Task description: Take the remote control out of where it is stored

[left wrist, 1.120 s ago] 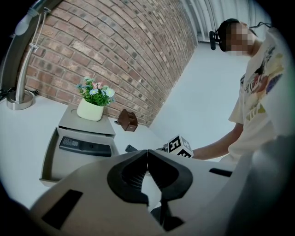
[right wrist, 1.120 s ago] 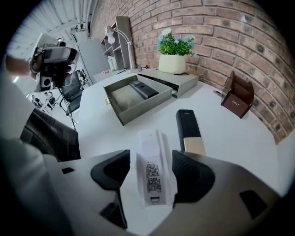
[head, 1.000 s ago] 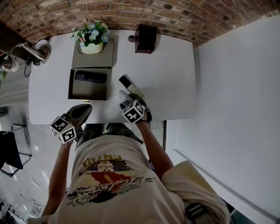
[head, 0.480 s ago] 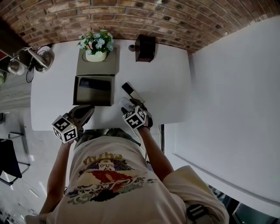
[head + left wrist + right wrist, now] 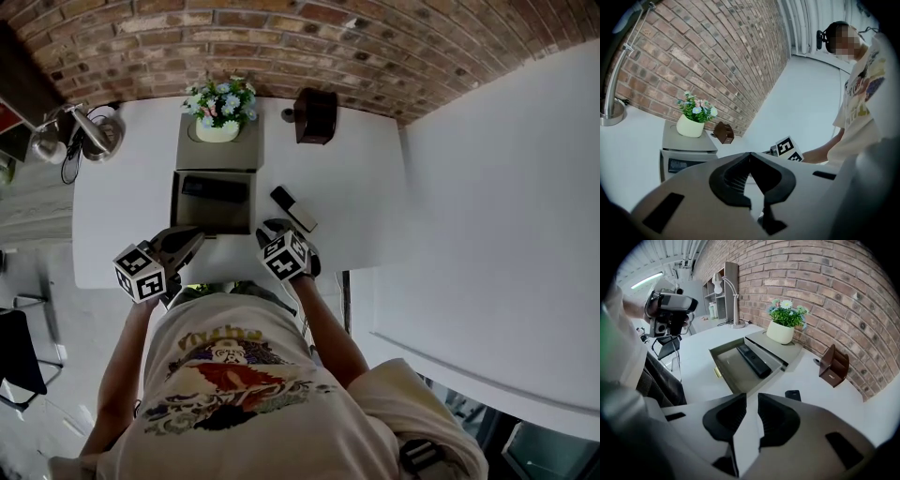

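Note:
A black remote [image 5: 216, 188] [image 5: 753, 360] lies inside the open drawer [image 5: 180, 202] [image 5: 729, 366] of a grey box. A second remote [image 5: 293, 208], black with a pale end, lies on the white table right of the drawer; only its dark tip [image 5: 792, 394] shows past my right jaws. My right gripper [image 5: 272, 227] [image 5: 752, 399] hovers just in front of that remote, its jaws closing with nothing between them and a narrow gap left. My left gripper [image 5: 192, 236] [image 5: 750, 154] is shut and empty at the table's near edge, below the drawer.
A flower pot [image 5: 218, 131] [image 5: 780, 331] stands on the grey box. A brown holder [image 5: 316, 114] [image 5: 834, 364] sits at the back by the brick wall, a desk lamp [image 5: 80, 131] at the far left. The person's body is close behind the near edge.
The right gripper has drawn back toward the near edge, away from the remote on the table, and its jaws have narrowed. The head camera has shifted; the left gripper stays about where it was.

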`<state>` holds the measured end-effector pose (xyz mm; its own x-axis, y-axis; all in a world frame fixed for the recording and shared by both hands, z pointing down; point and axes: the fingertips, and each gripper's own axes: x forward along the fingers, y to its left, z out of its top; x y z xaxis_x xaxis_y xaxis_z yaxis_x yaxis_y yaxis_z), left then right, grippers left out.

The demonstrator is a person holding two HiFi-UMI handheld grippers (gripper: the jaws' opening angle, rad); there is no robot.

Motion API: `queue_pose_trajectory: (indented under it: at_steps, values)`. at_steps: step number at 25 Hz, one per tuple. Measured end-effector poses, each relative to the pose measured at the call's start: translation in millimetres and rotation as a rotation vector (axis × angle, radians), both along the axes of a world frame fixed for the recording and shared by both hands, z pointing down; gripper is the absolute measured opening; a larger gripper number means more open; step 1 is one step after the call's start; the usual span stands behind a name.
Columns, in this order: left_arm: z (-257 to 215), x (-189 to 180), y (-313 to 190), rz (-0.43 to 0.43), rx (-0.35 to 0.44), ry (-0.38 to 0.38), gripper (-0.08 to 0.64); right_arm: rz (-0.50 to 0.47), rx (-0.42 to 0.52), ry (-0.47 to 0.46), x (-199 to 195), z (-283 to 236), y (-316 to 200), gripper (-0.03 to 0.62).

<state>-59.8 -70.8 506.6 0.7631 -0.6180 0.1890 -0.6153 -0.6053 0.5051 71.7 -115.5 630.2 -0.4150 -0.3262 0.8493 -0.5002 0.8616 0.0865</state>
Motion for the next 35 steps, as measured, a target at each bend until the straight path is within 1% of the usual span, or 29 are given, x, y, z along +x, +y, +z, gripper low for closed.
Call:
queue_pose_trajectory:
  at_steps: [1,6,13,16,19,24,29,33,35]
  values:
    - [2,-4,2,-0.001,-0.005,0.001,0.006,-0.002,-0.004,-0.003,-4,0,2,0.080]
    - [16,-29,18,-0.023,-0.032,-0.012,0.006,-0.022,-0.003,-0.008,-22,-2,10,0.075]
    - [43,-78,55,-0.101,-0.097,-0.025,0.006,-0.061,0.016,-0.010,-48,-5,13,0.077]
    - [58,-100,73,-0.143,-0.131,-0.035,0.006,-0.087,0.030,-0.015,-62,-6,7,0.077]
    - [60,-119,89,-0.203,-0.154,-0.041,0.006,-0.125,0.042,-0.005,-73,-6,2,0.077]
    - [78,-151,118,-0.300,-0.198,-0.029,0.006,-0.172,0.058,0.006,-94,1,-11,0.077]
    - [88,-164,143,-0.376,-0.243,-0.012,0.006,-0.243,0.024,0.028,-111,13,-19,0.078]
    - [95,-170,157,-0.406,-0.267,-0.007,0.006,-0.282,0.043,0.041,-125,17,-32,0.080]
    - [101,-172,165,-0.424,-0.294,-0.005,0.006,-0.302,0.048,0.046,-130,20,-37,0.083]
